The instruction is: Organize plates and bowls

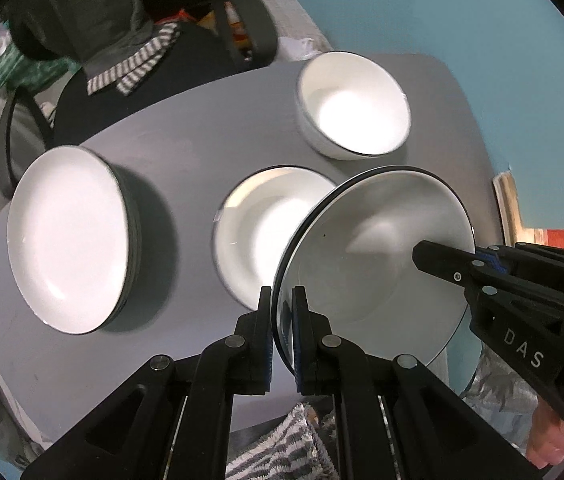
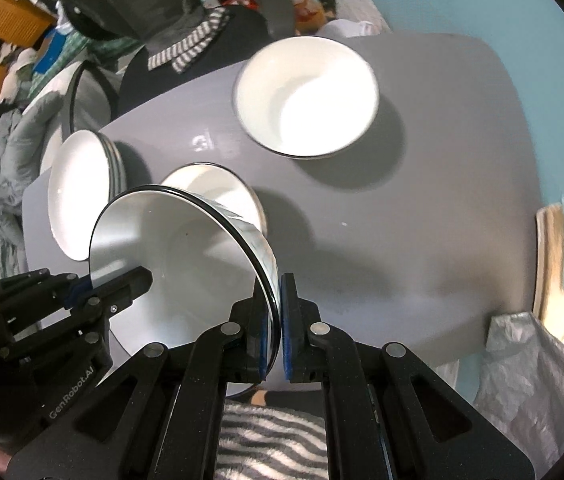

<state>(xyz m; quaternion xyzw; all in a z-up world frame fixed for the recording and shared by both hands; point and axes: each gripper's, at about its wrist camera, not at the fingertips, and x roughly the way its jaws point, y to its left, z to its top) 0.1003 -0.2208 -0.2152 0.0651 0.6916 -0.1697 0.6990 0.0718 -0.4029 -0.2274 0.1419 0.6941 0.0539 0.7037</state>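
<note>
**One plate held by both my grippers above the desk**

My left gripper (image 1: pixel 281 316) has its fingers clamped on the rim of a white plate with a dark edge (image 1: pixel 378 264). My right gripper (image 2: pixel 276 312) is clamped on the opposite rim of the same plate (image 2: pixel 178 264). The plate is tilted and is lifted off the grey desk (image 1: pixel 202 128). Directly below it, partly hidden, lies another white plate (image 1: pixel 266 220) on the desk. To the left stands a stack of plates (image 1: pixel 68 236). At the far side of the desk sits a white bowl (image 1: pixel 356 106), apart from the plates. Near my body I see striped grey and white cloth (image 2: pixel 274 436).
</note>
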